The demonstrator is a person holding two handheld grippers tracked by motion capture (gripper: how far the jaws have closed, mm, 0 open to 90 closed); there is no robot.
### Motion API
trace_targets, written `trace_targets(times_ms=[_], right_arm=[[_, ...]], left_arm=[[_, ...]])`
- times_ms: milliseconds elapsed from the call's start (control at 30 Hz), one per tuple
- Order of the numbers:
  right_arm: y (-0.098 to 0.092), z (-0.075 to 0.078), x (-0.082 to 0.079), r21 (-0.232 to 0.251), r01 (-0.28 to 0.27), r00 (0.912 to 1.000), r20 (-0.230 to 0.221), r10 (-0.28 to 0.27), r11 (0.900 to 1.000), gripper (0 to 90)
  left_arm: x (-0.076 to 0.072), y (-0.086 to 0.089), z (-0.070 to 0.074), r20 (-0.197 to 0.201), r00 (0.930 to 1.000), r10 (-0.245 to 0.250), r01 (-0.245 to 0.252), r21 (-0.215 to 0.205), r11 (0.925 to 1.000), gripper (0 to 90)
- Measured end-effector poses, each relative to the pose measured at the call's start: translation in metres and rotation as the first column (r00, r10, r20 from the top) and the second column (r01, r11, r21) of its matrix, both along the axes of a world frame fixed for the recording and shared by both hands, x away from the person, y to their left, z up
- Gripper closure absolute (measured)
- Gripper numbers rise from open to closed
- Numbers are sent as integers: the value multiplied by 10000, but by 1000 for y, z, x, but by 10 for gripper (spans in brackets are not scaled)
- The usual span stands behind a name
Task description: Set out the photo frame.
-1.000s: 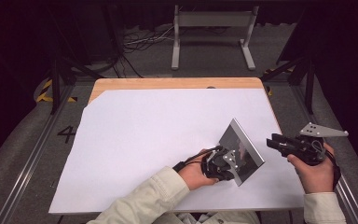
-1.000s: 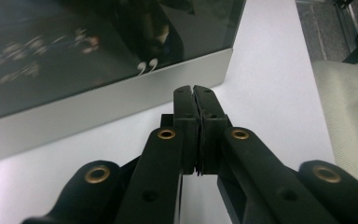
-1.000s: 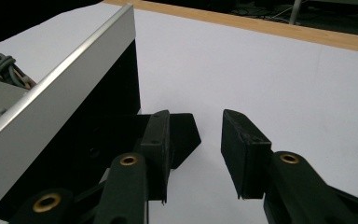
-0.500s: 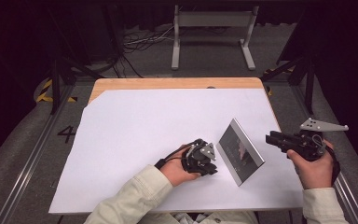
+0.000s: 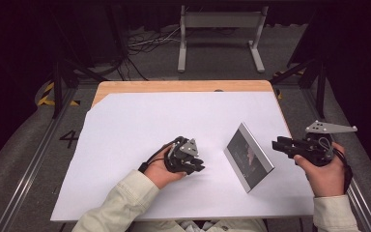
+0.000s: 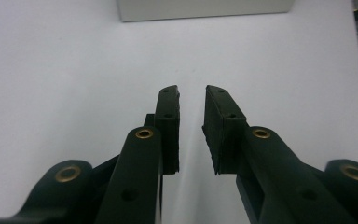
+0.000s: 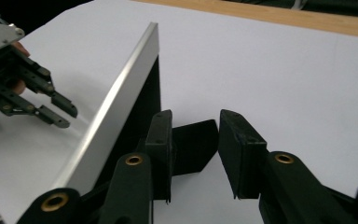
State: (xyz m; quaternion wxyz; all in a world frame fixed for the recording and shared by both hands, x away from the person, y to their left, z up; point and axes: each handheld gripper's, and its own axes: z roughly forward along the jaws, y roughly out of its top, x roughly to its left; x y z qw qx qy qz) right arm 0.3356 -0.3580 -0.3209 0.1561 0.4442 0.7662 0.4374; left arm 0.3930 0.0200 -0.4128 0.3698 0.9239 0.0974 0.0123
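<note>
Brushed-metal picture frame [image 5: 249, 157], glossy front; matt, seemingly paper sheet [image 5: 140, 125]

Dark room, grey carpet floor [image 5: 24, 145], cables [image 5: 147, 46] trailing behind the bench [image 5: 174, 86], a metal stand [image 5: 220, 29] beyond.

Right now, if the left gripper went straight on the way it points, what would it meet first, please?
Probably the picture frame: the left gripper points across bare white paper toward the frame's silver edge, with nothing between. Depth is hard to judge.

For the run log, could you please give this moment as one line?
frame: standing on white sheet, untouched | left tongs: empty, just opening, beside frame | right tongs: open, empty, behind frame
</note>
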Motion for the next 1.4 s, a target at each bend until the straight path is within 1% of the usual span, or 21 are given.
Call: trace_targets(times_ms=[33,133,300,400,633,733,800,833,900,967,1000,1100,1133,1200,1267,1400], right_arm=[[4,3,-1,-6,-62,10000,-20,62,10000,647],[8,5,-2,-66,-129,9999,27,129,9999,639],[12,6,-2,-25,-271,9996,11,271,9996,615],[14,5,-1,-36,-259,9996,-65,258,9997,609],[18,10,0,285,-186,9995,-235,193,9994,604],[21,11,1,296,-208,9994,-278,216,9993,601],[23,11,2,297,-202,9990,-382,213,9994,600],[24,13,4,343,-161,9985,-514,179,9993,598],[26,14,7,286,-122,9978,-641,140,9995,595],[27,15,8,240,-95,9978,-650,110,9997,595],[29,19,9,164,-37,9976,-684,48,9999,594],[31,22,11,109,1,9974,-714,7,9999,591],[32,23,12,103,6,9967,-806,2,9999,591],[35,24,15,9,1,9961,-880,0,10000,569],[37,25,17,-146,16,9952,-976,-30,9999,564],[41,29,19,-59,-21,9923,-1241,14,10000,554]], left_arm=[[2,6,0,-16,9999,163,-163,-43,9999,760],[4,10,0,-31,9998,214,-215,-115,9997,758],[6,18,-1,-110,9994,337,-338,-145,9993,740],[8,25,-2,-143,9986,515,-518,-206,9984,739],[10,39,-4,-176,9968,786,-791,-270,9965,734],[11,44,-5,-175,9960,879,-883,-277,9957,734],[12,49,-6,-156,9953,952,-955,-273,9951,734],[13,53,-8,-190,9945,1034,-1039,-261,9942,734],[15,58,-9,-324,9928,1153,-1163,-331,9927,734],[16,60,-9,-396,9916,1230,-1245,-398,9914,734],[17,63,-10,-474,9901,1319,-1341,-460,9899,735],[18,64,-10,-512,9891,1382,-1406,-476,9889,735],[19,64,-11,-486,9893,1378,-1400,-444,9892,735],[19,64,-12,-488,9894,1367,-1385,-357,9897,734],[20,65,-12,-506,9889,1395,-1414,-365,9893,733],[21,66,-12,-512,9882,1444,-1464,-376,9885,734]])
